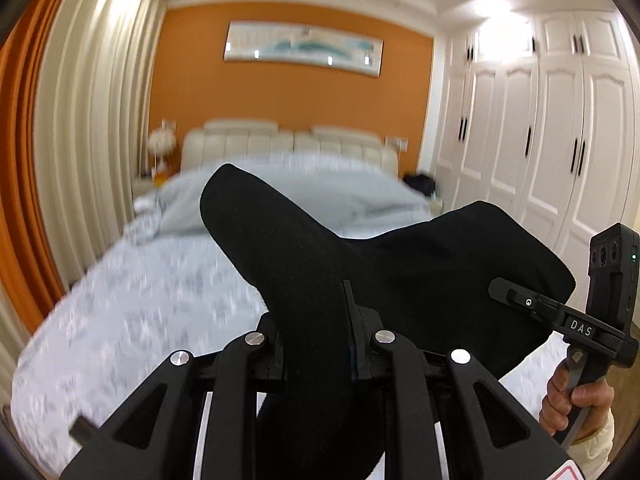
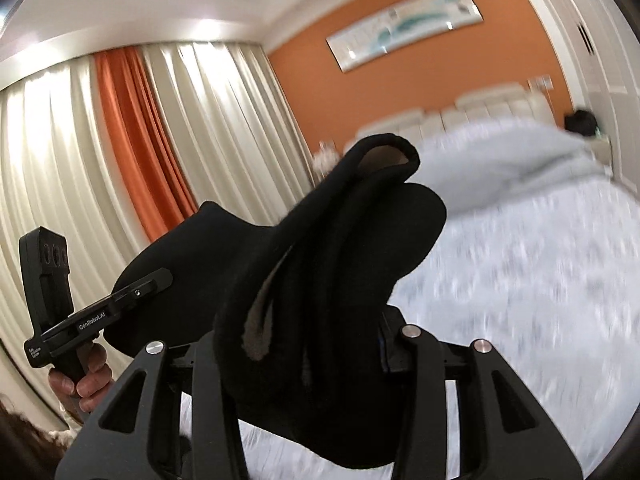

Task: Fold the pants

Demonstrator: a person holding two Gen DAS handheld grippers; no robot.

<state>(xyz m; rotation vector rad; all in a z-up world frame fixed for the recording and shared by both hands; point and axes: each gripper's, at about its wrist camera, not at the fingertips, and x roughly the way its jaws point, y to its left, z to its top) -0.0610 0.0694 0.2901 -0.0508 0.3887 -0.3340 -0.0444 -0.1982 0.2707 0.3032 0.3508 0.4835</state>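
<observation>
Bedroom scene, ordered by size. Orange wall [image 1: 288, 92] with framed painting [image 1: 303, 47] stands behind a bed [image 1: 132, 300] covered by a pale patterned duvet, blurred in both views; cream and orange curtains [image 2: 132, 120] hang on one side, a white wardrobe [image 1: 532, 128] on the other.

Black pants [image 1: 420, 264] hang in the air above the bed, stretched between the two tools. Left wrist view: the left gripper [image 1: 320, 344] is pressed together on a thick fold of the cloth, which rises out of the jaws and sags rightward to the right gripper [image 1: 500, 292], whose thin tip touches the fabric edge. Right wrist view: the right gripper [image 2: 316, 344] pinches a bunched section of pants [image 2: 320, 248], a grey inner lining showing at the fold; the left gripper [image 2: 160, 278] meets the same cloth at far left.

Right hand [image 1: 576, 404] wraps its handle from below, the tool tilted up; left hand [image 2: 84, 384] does likewise.
</observation>
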